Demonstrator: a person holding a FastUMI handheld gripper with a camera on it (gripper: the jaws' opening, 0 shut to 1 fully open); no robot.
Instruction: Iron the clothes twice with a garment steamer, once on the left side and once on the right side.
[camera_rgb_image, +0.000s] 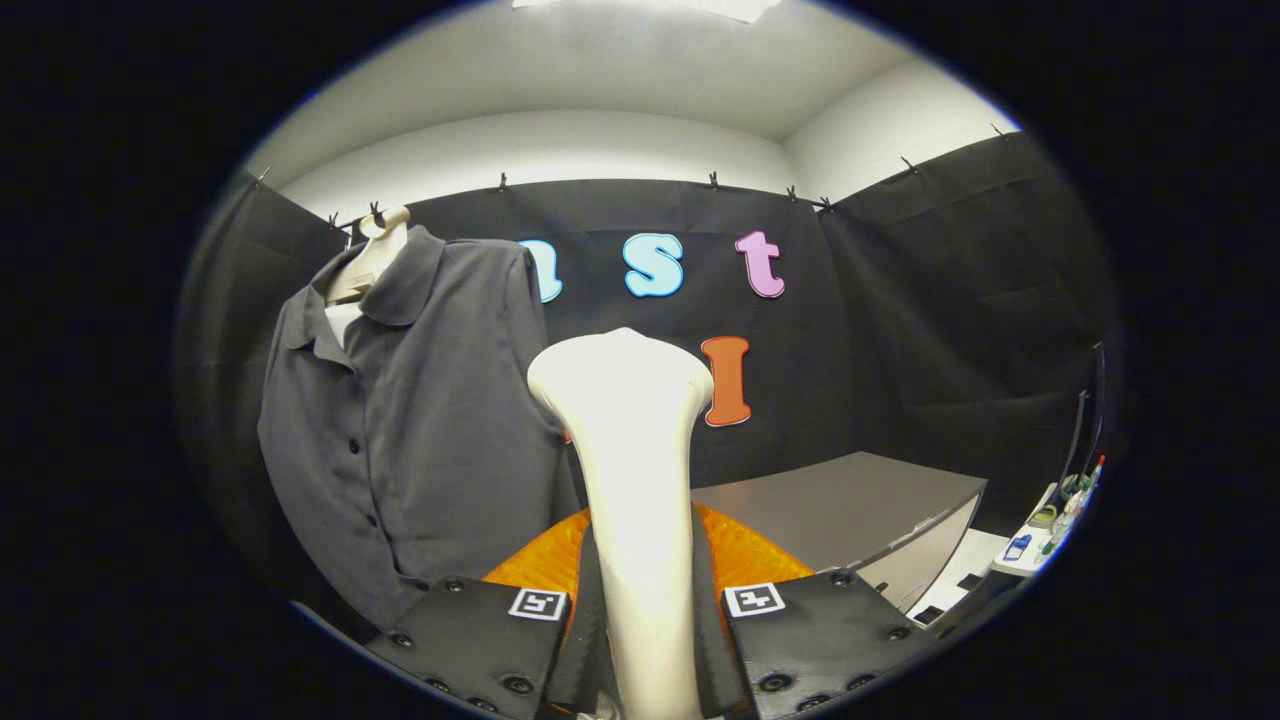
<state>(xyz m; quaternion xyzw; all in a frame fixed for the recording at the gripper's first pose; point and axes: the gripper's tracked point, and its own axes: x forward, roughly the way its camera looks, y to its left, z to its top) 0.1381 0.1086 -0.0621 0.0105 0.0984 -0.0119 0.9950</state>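
Rising upright between the two fingers of the tool (645, 625), the cream-white garment steamer (630, 470) stands with its slim neck pinched from both sides, so the tool is clamped on it. The steamer widens toward its top into a flattened head, which sits level with the chest of the garment and just beside its sleeve edge; whether head and cloth touch cannot be told from this angle. Each finger carries a small square marker (538, 603) on its upper face, and several round screw heads show along the finger bodies. Behind the fingers and around the base of the steamer's neck lies something orange (745, 550) with a ribbed surface, whose nature is unclear. The dark grey shirt (420, 430) hangs to one side of the steamer, on a pale hanger form (372, 255) hooked at the top of the booth's black cloth wall (950, 320). The shirt has a flat collar, open at the neck, and a row of small dark buttons running down its front. Beyond the steamer on the other side stands a grey surface (850, 500), well apart from the shirt. Farther past it, near the wall, a few small coloured items (1060, 505) sit together, too small to identify.
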